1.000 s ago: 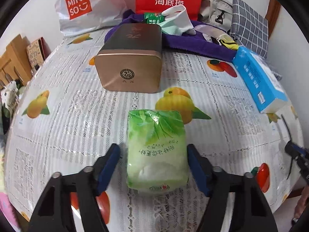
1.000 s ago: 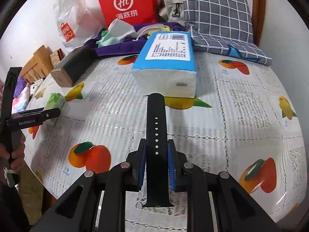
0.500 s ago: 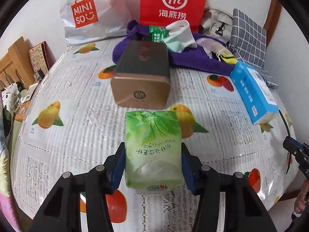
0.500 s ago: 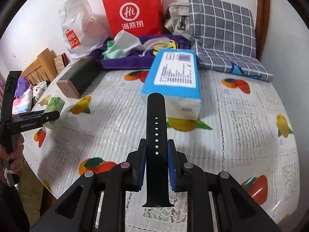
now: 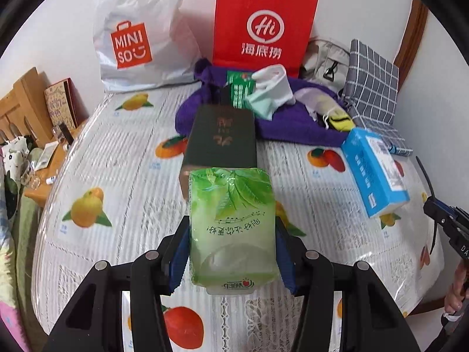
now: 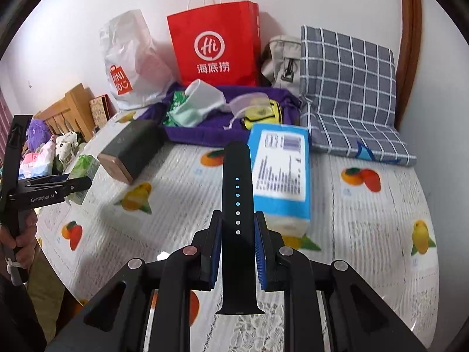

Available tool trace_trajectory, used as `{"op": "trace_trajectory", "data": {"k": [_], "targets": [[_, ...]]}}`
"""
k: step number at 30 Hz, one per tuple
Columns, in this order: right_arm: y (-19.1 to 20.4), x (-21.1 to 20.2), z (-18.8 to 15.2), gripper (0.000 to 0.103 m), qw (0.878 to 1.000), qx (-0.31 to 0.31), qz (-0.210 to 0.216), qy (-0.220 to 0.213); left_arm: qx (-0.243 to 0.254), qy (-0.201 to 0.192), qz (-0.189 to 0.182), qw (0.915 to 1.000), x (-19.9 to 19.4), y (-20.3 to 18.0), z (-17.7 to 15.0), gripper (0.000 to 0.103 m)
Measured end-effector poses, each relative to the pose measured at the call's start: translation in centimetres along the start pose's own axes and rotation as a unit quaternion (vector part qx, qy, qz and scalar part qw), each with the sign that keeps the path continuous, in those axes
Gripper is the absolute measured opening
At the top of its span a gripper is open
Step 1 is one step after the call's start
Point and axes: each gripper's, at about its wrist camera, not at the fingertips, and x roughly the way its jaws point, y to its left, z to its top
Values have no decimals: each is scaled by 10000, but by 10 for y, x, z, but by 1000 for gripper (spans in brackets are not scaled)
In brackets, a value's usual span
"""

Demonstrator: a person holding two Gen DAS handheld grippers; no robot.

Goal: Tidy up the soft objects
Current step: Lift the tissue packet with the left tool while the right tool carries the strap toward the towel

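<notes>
The left hand-held gripper has its blue pads pressed on both sides of a green tissue pack. Its jaws have just been closing, and the soft pack now sits snug between them, lifted up off the worktop. Just past the pack, straight ahead of this hand-held gripper, lies a dark box with a gold end. Farther ahead is a purple cloth with small things piled on it (a white sock and a green packet are easy to spot). Behind that stand a red paper bag and a white plastic bag.

The right hand-held gripper is nearly closed. It holds a black watch strap tight between its pads, and the strap points away from the camera. Right ahead of it, a little to the right, lies a blue tissue box on the worktop. Beyond the box is a grey checked cushion. Far off to the left of this hand-held gripper you can see the other one with the green pack, and a hand holding its handle.

The worktop has a white lace cover with fruit pictures.
</notes>
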Motion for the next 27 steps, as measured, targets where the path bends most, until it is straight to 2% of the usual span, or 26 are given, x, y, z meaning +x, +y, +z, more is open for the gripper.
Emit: {"op": "trace_trajectory", "data": {"k": [13,27], "targets": [[-1,6,35,20,9999,-31,-18,-127,33,-335,-47,9994,-16,-8,38,50],[-5,16,73,20,9996,-16,-55,-289,72,-535,-22,9985,-17,-14,75,50]]}}
